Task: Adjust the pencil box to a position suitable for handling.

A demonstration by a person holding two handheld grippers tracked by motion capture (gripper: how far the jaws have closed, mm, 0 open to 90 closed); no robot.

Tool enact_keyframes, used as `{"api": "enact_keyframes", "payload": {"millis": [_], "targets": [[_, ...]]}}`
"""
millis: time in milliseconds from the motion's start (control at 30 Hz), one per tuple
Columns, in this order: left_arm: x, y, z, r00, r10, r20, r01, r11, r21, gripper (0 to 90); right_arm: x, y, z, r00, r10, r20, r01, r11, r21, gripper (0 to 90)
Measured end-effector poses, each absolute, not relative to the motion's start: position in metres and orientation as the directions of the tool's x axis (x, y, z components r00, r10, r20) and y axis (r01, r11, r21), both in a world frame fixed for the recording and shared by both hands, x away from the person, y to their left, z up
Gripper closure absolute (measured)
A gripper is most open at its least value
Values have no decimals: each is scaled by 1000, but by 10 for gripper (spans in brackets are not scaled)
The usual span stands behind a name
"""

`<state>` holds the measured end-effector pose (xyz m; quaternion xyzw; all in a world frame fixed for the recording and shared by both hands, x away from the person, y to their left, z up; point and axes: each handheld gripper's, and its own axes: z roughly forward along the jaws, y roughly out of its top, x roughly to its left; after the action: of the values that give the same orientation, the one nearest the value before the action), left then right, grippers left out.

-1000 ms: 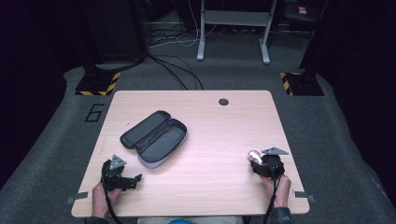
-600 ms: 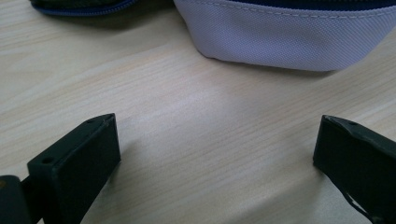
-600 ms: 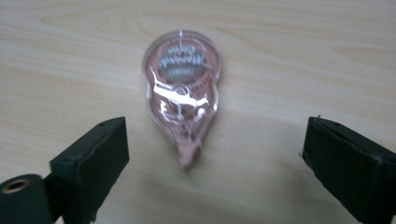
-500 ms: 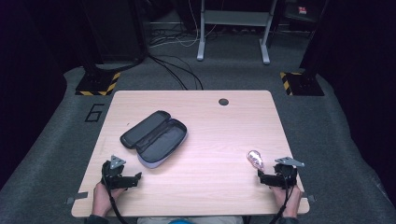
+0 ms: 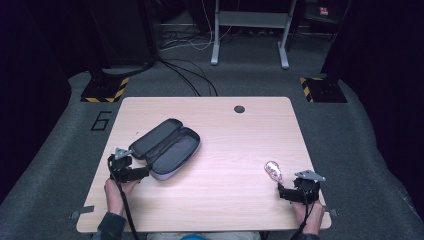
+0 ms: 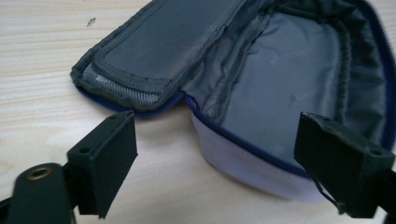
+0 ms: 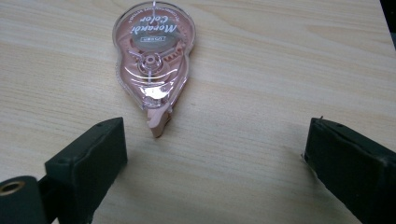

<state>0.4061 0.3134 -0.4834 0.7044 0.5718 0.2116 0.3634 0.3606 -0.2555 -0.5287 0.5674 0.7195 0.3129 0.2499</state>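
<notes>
A dark room with a grey floor and loose cables holds a pale wooden table point(image 5: 225, 145). On the table lies an open pencil case point(image 5: 167, 147), grey inside, with a blue zip edge. It sits toward the left side. Near the right edge lies a small pink correction tape point(image 5: 273, 171), flat on the wood, well apart from the case.

The left gripper point(image 5: 134, 174) is right at the near end of the case. Its jaws are wide apart and hold nothing. In the left gripper view the case's rim point(image 6: 243, 144) sits between them.

The right gripper point(image 5: 285, 192) is just behind the tape. Its jaws are also wide apart and empty.

It looks like the tape should go into the case. To do that well, the right gripper should slide forward until the tape's fat middle point(image 7: 152, 56) sits between the jaws, then squeeze gently, since the shell is smooth plastic and could slip. The left gripper could pinch the rim so the case stays put.
</notes>
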Motion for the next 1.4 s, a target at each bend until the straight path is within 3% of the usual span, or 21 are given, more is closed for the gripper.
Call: {"api": "enact_keyframes", "payload": {"millis": [300, 400, 500, 600, 667, 967, 1400], "targets": [[421, 305, -495, 252, 962, -102, 710, -112, 696, 226, 360, -256, -529, -232, 973, 3, 657, 154, 738, 71], [422, 306, -497, 256, 962, -99, 723, -122, 680, 328, 360, -257, -528, -239, 971, -3, 654, 163, 739, 76], [424, 306, -501, 256, 960, -116, 729, -113, 676, 366, 360, -256, -528, -238, 971, -3, 654, 163, 738, 80], [424, 302, -505, 262, 958, -115, 729, -118, 674, 509, 359, -256, -529, -238, 971, -9, 650, 166, 742, 84], [425, 301, -506, 259, 961, -95, 725, -128, 677, 523, 359, -256, -529, -237, 971, -10, 646, 165, 745, 85], [429, 298, -509, 249, 967, -50, 694, -142, 706, 762, 359, -256, -528, -237, 971, -2, 648, 160, 745, 89], [443, 290, -509, 313, 949, -39, 669, -191, 718, 850, 359, -256, -528, -239, 971, 5, 653, 157, 741, 87]]}}
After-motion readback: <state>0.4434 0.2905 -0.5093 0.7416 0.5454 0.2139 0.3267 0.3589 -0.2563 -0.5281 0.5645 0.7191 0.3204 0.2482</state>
